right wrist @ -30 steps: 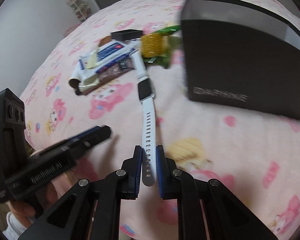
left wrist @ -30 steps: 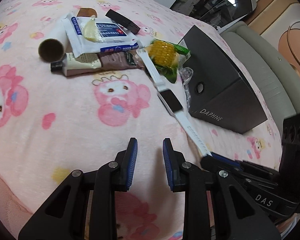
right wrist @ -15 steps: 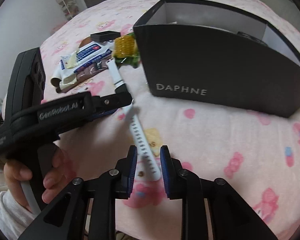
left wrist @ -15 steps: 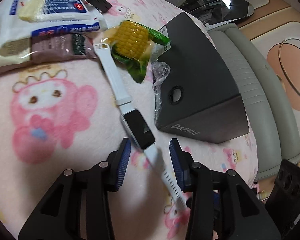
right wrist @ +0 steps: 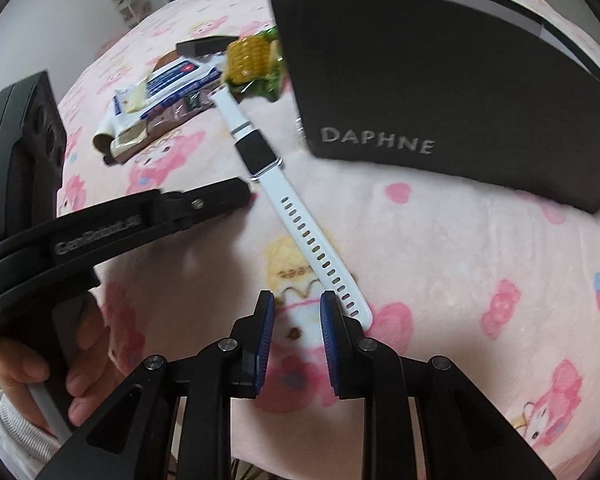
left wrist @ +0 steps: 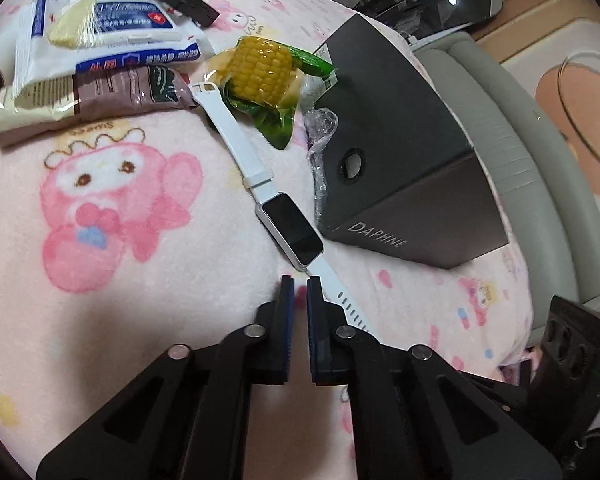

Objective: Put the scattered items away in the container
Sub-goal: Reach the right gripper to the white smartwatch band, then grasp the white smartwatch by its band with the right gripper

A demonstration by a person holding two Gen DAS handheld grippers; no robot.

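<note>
A white-strapped smartwatch [left wrist: 288, 226] lies flat just beside the black cardboard DAPHNE box [right wrist: 440, 80], its buckle end by the wrapped yellow corn cob [left wrist: 262, 70]. The left gripper [left wrist: 299, 294] is nearly closed on nothing beside the strap. The right gripper [right wrist: 297, 312] is apart, empty.

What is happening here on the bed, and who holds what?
A person holds a gripper in each hand over a pink blanket. Neither grips anything: the left gripper is nearly shut beside the white smartwatch, and the right gripper is open next to the strap's end. The watch lies flat beside the black DAPHNE box. The corn, wipes packet and other items remain scattered on the blanket.
</note>
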